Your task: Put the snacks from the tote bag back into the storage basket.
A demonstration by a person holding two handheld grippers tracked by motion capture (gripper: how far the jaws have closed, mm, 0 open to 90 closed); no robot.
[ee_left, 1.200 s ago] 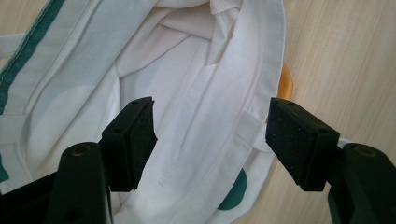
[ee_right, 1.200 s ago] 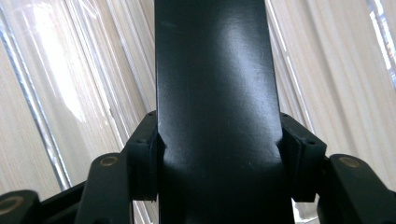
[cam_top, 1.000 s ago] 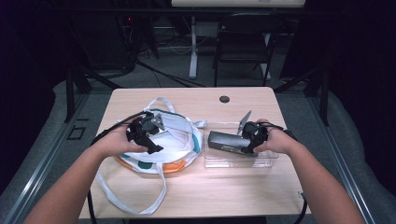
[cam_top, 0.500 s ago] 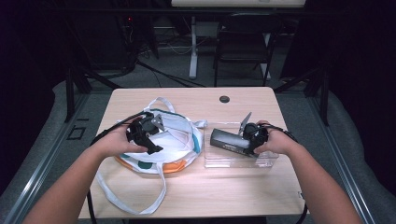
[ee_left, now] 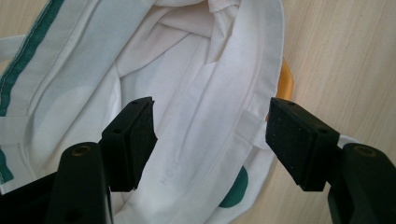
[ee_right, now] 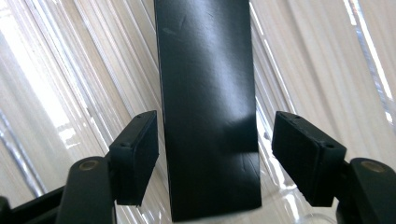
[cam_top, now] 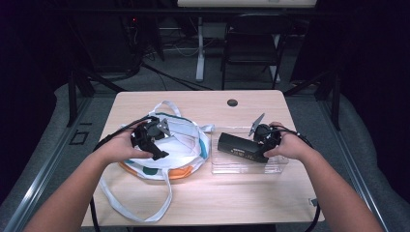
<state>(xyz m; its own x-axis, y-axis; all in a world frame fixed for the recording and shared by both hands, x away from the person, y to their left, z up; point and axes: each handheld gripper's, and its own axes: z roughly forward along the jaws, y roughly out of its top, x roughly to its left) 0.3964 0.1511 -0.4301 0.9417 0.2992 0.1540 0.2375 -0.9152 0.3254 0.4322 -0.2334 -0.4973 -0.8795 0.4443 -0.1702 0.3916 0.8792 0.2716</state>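
One counter [cam_top: 203,193], wooden, carried one white cloth bag [cam_top: 181,145] on its left half and one clear plastic tray [cam_top: 241,166] on its right half, the two just beside each other. One long black box [cam_top: 237,146] lay in the tray. The high view gave the whole layout: bag straps trailing to the near edge, one dark round cap [cam_top: 232,102] near the far edge, bare wood along the front and far right. The left gripper view added the bag's seams and green and orange patches; the left claw [ee_left: 210,130] stood spread over the fabric, pinching nothing. The right gripper view showed the box close between the pads of the right claw [ee_right: 215,149], which had just been opening, gaps on both sides, the ribbed tray floor beneath.
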